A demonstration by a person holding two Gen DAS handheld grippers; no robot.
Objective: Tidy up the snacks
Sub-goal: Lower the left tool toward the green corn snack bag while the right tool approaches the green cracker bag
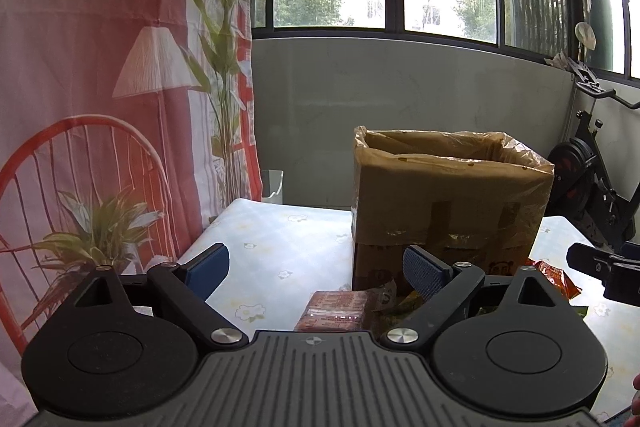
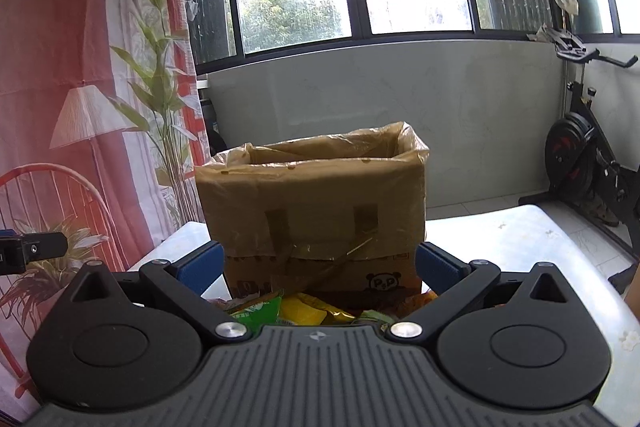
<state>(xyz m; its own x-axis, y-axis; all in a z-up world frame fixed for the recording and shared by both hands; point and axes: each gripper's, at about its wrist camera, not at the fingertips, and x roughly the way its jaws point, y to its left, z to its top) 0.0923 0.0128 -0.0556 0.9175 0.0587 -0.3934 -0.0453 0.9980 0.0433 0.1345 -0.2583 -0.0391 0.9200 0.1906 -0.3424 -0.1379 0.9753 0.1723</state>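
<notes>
A tall cardboard box [image 1: 448, 195] lined with a clear plastic bag stands open-topped on the table, straight ahead in the right wrist view [image 2: 316, 195]. Snack packets lie in front of it: a reddish-brown pack [image 1: 336, 311], an orange-red packet [image 1: 556, 277], a green packet [image 2: 256, 311] and a yellow one [image 2: 304, 311]. My left gripper [image 1: 316, 267] is open above the reddish-brown pack, with nothing between its blue pads. My right gripper [image 2: 320, 267] is open over the green and yellow packets, just short of the box, holding nothing.
The table [image 1: 272, 247] has a white flowered cloth, with bare cloth left of the box and right of it [image 2: 520, 247]. A printed curtain [image 1: 100, 67] hangs on the left. An exercise bike [image 2: 584, 163] stands at the right. A small white bin [image 1: 273, 187] sits behind the table.
</notes>
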